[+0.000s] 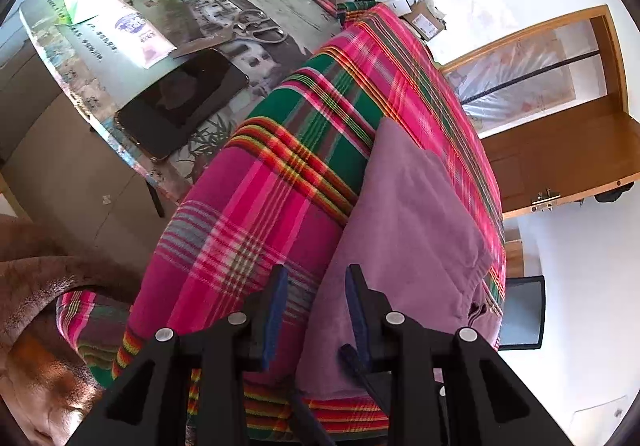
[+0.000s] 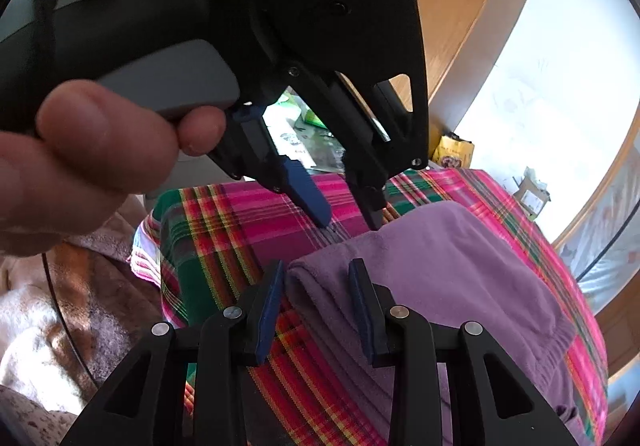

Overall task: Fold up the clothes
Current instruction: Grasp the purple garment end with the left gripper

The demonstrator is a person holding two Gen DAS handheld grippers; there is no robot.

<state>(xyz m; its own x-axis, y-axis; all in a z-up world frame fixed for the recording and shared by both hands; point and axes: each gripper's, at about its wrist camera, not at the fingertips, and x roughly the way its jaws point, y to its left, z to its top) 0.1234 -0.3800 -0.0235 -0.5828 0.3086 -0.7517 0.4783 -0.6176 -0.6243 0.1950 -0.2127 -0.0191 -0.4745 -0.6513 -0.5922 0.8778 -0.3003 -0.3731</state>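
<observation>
Plaid cloth: a bright pink, green and red check spread over the raised support under everything; it gives the garment a flat bed to be folded on and hangs over the near edge.
Purple garment: lies on the plaid cloth, toward its right side in the left wrist view. Soft, fleecy, matte mauve; already doubled into a long, roughly rectangular pad with a rounded fold at the near corner and a gathered, elastic-looking hem at the right. Whether more folds are due, I cannot tell.
Surface: beyond the cloth, carrying tissue packs, scissors and a dark tablet, well apart from the garment.
Left gripper: a hand holds it tilted down at the garment's far edge; jaws spread, tips just at the fabric, nothing pinched, probably placed to take or leave that edge.
Right gripper: low over the near rounded corner, jaws spread astride the fold, gripping nothing.
</observation>
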